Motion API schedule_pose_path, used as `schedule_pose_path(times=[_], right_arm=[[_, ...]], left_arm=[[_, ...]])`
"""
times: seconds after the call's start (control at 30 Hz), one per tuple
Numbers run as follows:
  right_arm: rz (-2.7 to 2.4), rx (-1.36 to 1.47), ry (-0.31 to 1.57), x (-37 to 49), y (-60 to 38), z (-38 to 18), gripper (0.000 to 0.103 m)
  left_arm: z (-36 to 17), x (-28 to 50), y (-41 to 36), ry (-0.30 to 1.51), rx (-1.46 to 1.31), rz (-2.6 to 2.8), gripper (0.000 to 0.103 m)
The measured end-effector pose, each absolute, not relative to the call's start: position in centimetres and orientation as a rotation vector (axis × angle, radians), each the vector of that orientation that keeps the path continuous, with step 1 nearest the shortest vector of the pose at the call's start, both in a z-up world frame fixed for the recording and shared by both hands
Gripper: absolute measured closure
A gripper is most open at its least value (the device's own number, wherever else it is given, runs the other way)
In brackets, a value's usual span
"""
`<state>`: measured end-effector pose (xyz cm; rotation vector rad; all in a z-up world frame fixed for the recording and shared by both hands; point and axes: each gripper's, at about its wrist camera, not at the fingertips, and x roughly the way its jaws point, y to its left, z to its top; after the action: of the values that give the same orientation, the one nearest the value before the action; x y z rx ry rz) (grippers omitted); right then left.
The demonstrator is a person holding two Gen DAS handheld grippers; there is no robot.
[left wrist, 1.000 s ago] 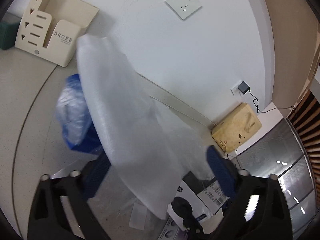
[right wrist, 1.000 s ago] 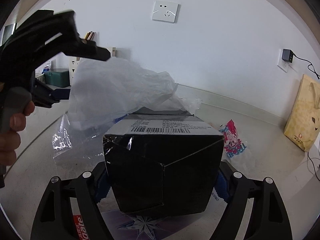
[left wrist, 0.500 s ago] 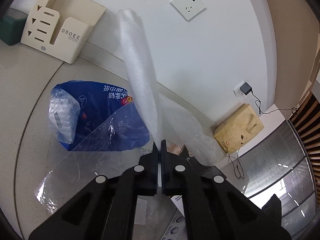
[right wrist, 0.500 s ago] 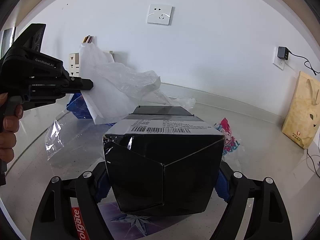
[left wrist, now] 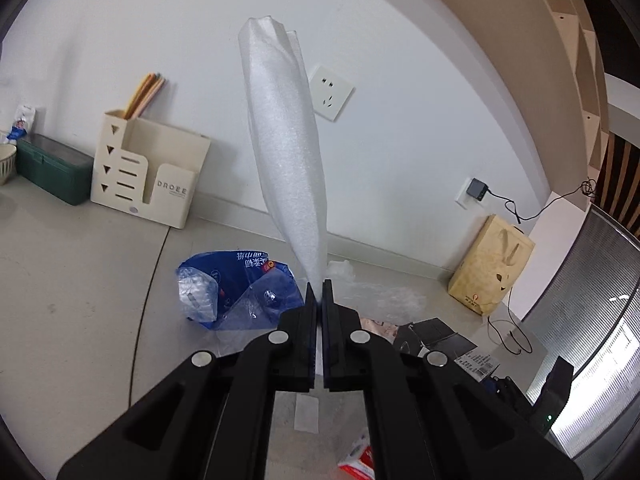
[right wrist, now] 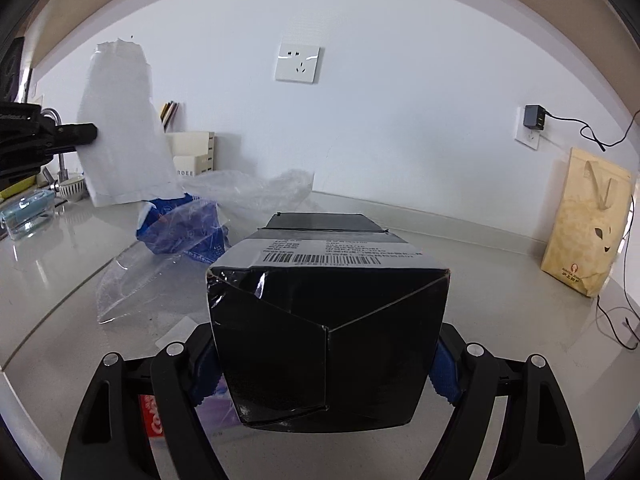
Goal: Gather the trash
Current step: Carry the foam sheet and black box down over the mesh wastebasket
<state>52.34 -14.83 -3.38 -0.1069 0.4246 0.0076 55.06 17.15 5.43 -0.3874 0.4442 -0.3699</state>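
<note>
My left gripper is shut on the lower edge of a white foam sheet, which stands up in front of the wall. In the right wrist view the same foam sheet hangs from the left gripper at the far left, above the counter. My right gripper is shut on a black cardboard box with a barcode label, its blue pads against the box's sides. A blue plastic bag, clear film and crumpled clear wrap lie on the counter.
A cream organizer and a green box stand against the wall at the left. A tan paper bag leans at the right, with a charger cable beside it. A red toothpaste box lies under the right gripper.
The left gripper's jaws closed on the foam sheet, then lifted it up and to the left, clear of the black box. The right gripper shifted a little with the box.
</note>
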Motion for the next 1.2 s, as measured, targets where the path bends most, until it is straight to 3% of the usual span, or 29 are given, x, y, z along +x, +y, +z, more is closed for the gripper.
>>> schedule_pose_path(times=[0.23, 0.77, 1.2], right_arm=[[-0.002, -0.106, 0.380, 47.1, -15.6, -1.8, 0.020], [-0.011, -0.113, 0.304, 31.3, -15.7, -2.2, 0.020], [-0.014, -0.130, 0.329, 20.7, -14.5, -5.6, 0.020]], left_arm=[[6.8, 47.3, 16.3, 0.382, -0.298, -0.336, 0.100], [4.6, 30.2, 10.4, 0.302, -0.102, -0.335, 0.100], [-0.1, 21.8, 9.2, 0.411, -0.104, -0.352, 0.100]])
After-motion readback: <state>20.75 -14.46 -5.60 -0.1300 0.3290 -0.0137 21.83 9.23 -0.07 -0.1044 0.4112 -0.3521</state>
